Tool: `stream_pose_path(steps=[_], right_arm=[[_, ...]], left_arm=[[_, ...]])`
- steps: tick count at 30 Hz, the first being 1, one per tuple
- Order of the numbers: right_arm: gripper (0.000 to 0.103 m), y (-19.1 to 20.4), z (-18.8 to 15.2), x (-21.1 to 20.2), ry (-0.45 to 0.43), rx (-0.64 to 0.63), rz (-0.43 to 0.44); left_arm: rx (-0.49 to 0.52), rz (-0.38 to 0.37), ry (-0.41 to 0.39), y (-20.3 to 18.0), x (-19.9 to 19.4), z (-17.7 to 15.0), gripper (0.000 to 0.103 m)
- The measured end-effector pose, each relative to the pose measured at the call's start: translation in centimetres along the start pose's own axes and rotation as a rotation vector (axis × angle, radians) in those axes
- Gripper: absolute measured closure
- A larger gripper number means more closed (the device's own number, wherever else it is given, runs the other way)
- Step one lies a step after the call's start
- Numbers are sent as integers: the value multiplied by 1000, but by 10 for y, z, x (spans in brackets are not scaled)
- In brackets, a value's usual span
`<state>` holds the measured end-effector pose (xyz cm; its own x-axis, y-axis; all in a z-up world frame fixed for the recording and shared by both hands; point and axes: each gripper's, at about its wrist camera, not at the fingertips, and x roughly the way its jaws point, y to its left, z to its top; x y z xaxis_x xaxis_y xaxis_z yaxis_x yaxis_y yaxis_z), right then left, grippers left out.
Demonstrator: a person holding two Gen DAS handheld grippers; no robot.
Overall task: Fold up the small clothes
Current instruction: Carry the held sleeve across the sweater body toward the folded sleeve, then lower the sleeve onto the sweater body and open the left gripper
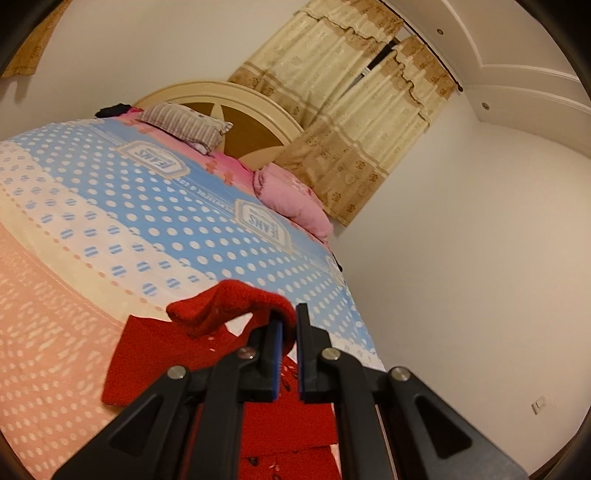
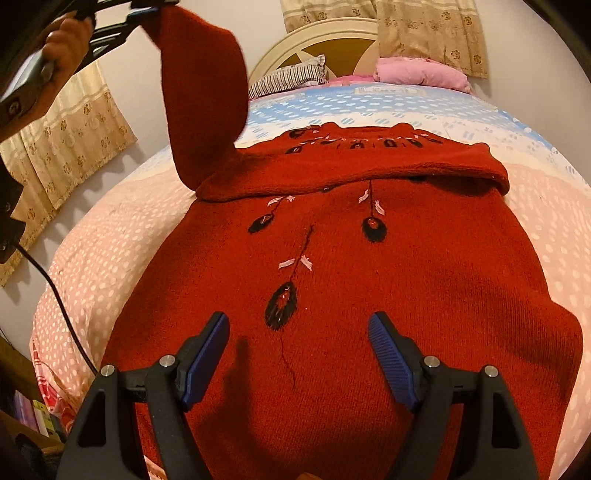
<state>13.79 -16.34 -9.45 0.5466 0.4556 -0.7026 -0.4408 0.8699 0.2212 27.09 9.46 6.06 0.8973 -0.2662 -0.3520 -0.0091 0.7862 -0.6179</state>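
Red knit sweater (image 2: 388, 295) lies flat on the bed (image 2: 110, 236), filling the centre of the right wrist view, neckline toward the headboard (image 2: 325, 40) at top. Black and pink embroidered motifs run down its front. One sleeve already lies folded across the chest, upper centre right.

Left tool (image 1: 290, 325), bottom centre of the left wrist view: jaws nearly closed, pinching the end of the other sleeve (image 1: 236, 302). In the right wrist view that sleeve (image 2: 203, 92) hangs lifted at upper left, rising from the shoulder up to the left tool (image 2: 147, 9) at the top edge; a hand (image 2: 66, 37) grips its handle in the upper left corner.

Right tool (image 2: 299, 332), bottom centre of the right wrist view: jaws wide apart, nothing between the blue pads, hovering over the lower body of the sweater. Cannot tell if the tips touch the knit.

Bedsheet (image 1: 147, 206) is blue with white dots far side, pink with white dots near side. Striped pillow (image 1: 184, 125) and pink pillow (image 1: 291, 199) sit by the headboard. Beige patterned curtains (image 1: 351, 110) at upper right of the left wrist view. A black cable (image 2: 62, 306) runs down the left side of the right wrist view.
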Motion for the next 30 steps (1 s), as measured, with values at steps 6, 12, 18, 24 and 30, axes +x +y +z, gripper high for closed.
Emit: stream_pose_path(steps=[6,12,18,24,30], right_arm=[[24,0,-5,-1,-14,-2,0],[24,-2,-8,-2,-29,5,11],[24,1,-12,-1,-54,-15,-6],[23,2,-16,-1,-70,-32,-11],[20,2,-18,0,-80,-45,1]], left_arm=[[18,-12,46,-22,25,-14,97],[29,-29,97,-39,46,-41,97],[95,-11,167,-54,82,-79,97],[256,52,366,-69,119,-129,78],[403,40,331,-72,83,-143,28]])
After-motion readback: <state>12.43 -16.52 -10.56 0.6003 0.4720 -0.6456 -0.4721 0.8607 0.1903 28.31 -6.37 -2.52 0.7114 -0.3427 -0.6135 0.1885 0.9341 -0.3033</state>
